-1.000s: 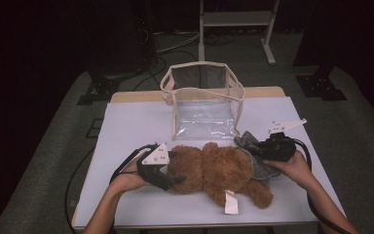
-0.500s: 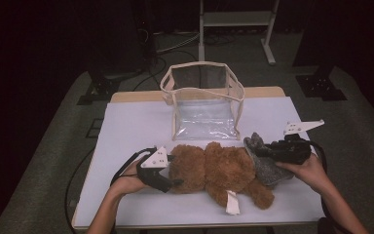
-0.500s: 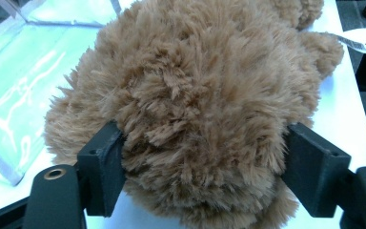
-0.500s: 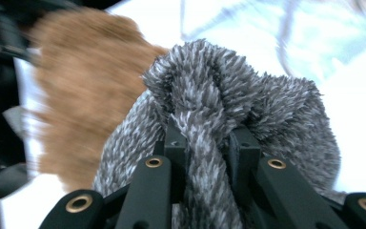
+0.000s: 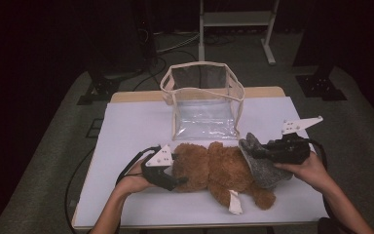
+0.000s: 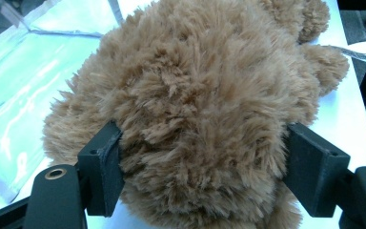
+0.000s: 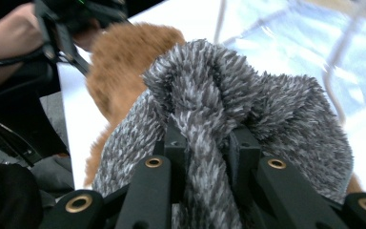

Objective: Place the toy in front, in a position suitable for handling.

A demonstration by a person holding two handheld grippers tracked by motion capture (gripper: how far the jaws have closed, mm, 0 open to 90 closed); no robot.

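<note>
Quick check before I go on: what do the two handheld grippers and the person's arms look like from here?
Both grippers are matte black with two flat, blocky jaws and brass-ringed holes near the jaw bases. The left gripper and right gripper each carry a pale grey three-cornered plate on top, and a black cable trails from each. The forearms are bare; no sleeves or gloves are visible.

one teddy bear (image 5: pixel 219 168), one grey knit garment (image 5: pixel 263 163), one clear bag (image 5: pixel 204 100)

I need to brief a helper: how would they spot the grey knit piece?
On the white table, in front of the clear bag, lies a brown teddy bear. The grey knit piece covers its right end, fuzzy and speckled, unlike the brown fur.
</note>
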